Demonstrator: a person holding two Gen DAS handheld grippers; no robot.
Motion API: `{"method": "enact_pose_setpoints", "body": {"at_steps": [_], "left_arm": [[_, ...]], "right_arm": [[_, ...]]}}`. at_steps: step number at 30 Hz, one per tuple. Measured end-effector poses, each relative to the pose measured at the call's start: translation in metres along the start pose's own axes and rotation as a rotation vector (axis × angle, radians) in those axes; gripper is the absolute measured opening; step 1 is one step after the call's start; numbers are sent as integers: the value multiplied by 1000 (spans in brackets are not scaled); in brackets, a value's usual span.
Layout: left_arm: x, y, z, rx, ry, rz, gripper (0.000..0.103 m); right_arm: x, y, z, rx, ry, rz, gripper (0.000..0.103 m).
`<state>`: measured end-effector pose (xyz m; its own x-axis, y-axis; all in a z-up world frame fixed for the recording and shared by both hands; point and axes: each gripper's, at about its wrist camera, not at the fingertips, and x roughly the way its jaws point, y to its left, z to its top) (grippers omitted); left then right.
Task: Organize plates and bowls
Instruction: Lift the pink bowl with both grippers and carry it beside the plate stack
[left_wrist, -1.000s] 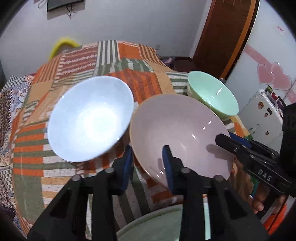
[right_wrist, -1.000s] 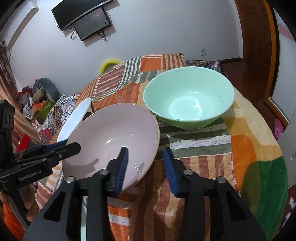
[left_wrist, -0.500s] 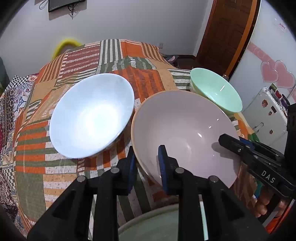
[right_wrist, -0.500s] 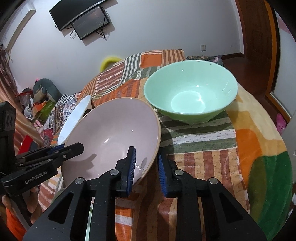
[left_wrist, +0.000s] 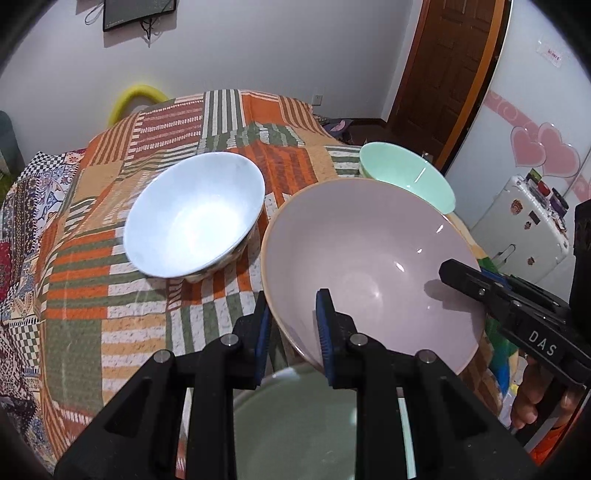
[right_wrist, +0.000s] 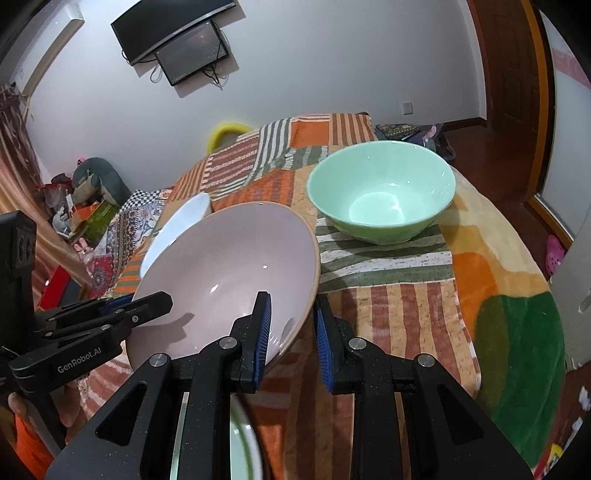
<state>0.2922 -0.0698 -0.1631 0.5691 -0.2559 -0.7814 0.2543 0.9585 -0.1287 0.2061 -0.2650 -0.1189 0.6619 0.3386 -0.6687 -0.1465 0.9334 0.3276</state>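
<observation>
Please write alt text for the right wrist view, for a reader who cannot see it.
The right gripper and the left gripper both clamp the rim of a large pink bowl above a patchwork cloth. A green bowl sits behind it, a white bowl to its left.

A patchwork orange-and-green striped cloth (left_wrist: 207, 147) is spread over the worktop; a black wall-mounted screen (right_wrist: 192, 55) and a brown wooden door (left_wrist: 450, 62) are seen behind.

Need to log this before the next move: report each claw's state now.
Left claw: shut on the rim of the pink bowl.
Right claw: shut on the same pink bowl's opposite rim.
</observation>
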Motion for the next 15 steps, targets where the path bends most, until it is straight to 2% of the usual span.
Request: {"method": "enact_pose_setpoints", "body": {"at_steps": [5, 15], "left_arm": [[-29, 4, -8, -14, -30, 2, 23], [-85, 21, -36, -56, -73, 54, 23]], "right_arm": [[-13, 14, 0, -24, -18, 16, 21], [-24, 49, -9, -79, -36, 63, 21]]}}
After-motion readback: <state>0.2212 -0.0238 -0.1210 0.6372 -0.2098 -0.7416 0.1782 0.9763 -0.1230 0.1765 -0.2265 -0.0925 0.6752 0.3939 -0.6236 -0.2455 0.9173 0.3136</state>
